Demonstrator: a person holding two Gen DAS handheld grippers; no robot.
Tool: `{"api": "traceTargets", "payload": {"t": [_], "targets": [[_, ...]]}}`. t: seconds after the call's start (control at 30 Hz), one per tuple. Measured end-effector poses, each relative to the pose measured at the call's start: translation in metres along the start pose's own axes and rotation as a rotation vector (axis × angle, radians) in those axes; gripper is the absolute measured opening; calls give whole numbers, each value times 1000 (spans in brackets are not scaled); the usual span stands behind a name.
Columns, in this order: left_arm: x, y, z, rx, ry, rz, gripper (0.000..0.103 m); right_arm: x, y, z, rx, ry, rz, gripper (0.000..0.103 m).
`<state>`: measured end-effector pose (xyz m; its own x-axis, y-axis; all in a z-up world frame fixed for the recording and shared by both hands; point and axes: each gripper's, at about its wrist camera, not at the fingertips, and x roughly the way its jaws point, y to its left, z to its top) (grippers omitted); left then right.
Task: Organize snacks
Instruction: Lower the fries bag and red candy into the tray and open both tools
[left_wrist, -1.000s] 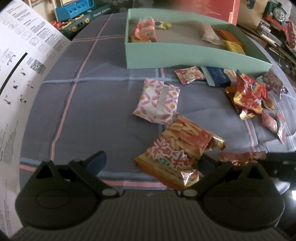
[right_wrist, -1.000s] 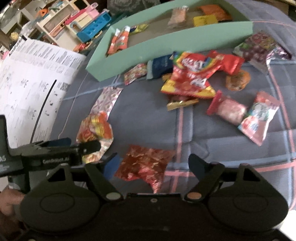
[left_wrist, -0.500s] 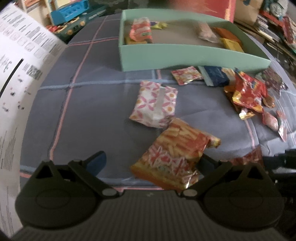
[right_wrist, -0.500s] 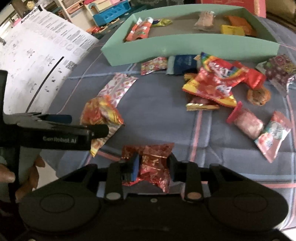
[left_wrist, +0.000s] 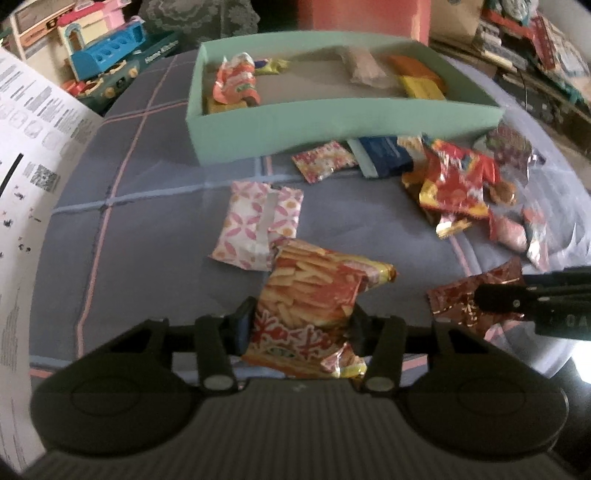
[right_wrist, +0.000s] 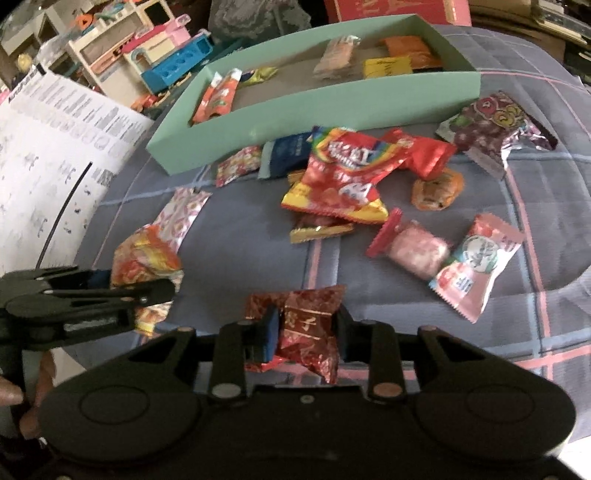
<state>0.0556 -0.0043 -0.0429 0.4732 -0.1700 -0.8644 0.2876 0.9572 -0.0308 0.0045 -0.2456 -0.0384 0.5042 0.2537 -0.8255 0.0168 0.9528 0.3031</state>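
1. The left tongs (left_wrist: 299, 325) are clamped on the lower part of a fries snack bag (left_wrist: 314, 302); both fingers press its sides, and the bag's upper end sticks out ahead of them above the blue checked cloth (left_wrist: 147, 240) that covers the surface.
2. The right tongs (right_wrist: 304, 338) are closed on a dark red foil packet (right_wrist: 306, 328), pinched between the two fingers with crumpled ends showing above and below.
3. From the left wrist view, that red packet shows at the right edge in the other tongs' fingers; from the right wrist view, the fries bag appears at the left, held by the left tongs.
4. A pink-and-white patterned packet (left_wrist: 258, 225) lies on the cloth just beyond the fries bag, its near edge touching or overlapped by the bag's top.
5. A mint-green box (left_wrist: 332, 122) sits at the far side of the cloth. It holds an orange-red packet (left_wrist: 236, 79) at its left end, and a pale packet (left_wrist: 364, 68), a yellow packet (left_wrist: 423, 86) and an orange one further right.
6. Loose snacks lie in front of the box: a small red-and-white packet (left_wrist: 325, 160), a dark blue packet (left_wrist: 384, 155), and a red rainbow-printed bag (right_wrist: 343, 173).
7. Nearer the right tongs lie a pink sweet with a red end (right_wrist: 410, 247) and a pink-and-white pouch (right_wrist: 476, 262), touching each other.
8. A purple floral foil bag (right_wrist: 495, 129) lies by the box's right corner.
9. A white printed sheet (left_wrist: 26, 147) is at the left of the cloth.
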Motion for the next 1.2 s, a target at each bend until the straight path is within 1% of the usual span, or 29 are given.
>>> {"api": "traceTargets", "payload": {"t": [0.07, 0.17, 0.27, 0.37, 0.47, 0.57, 0.77, 0.87, 0.97, 1.07, 1.2], "targets": [[-9, 5, 5, -24, -21, -21, 48, -2, -3, 3, 15, -14, 3, 30], [-20, 10, 14, -42, -60, -16, 48, -5, -9, 7, 39, -34, 10, 30], [-25, 16, 25, -69, -76, -21, 48, -11, -15, 13, 61, -57, 16, 30], [-26, 19, 39, -85, -87, -26, 48, -18, -19, 28, 80, -96, 21, 30], [-24, 20, 60, -89, -105, -22, 48, -26, -24, 51, 96, -144, 22, 30], [-25, 19, 87, -77, -148, -10, 48, -30, -26, 83, 97, -194, 18, 30], [-15, 16, 146, -69, -209, 7, 49, -23, -16, 145, 38, -244, -11, 30], [-1, 18, 171, -85, -208, 8, 49, -13, -12, 172, 45, -258, -13, 30], [18, 17, 188, -84, -186, 16, 49, 2, -12, 192, 57, -255, -20, 30], [37, 14, 195, -75, -158, 21, 49, 23, -11, 201, 56, -224, -32, 30], [55, 13, 195, -77, -132, 28, 49, 42, -16, 202, 66, -191, -38, 30]]}}
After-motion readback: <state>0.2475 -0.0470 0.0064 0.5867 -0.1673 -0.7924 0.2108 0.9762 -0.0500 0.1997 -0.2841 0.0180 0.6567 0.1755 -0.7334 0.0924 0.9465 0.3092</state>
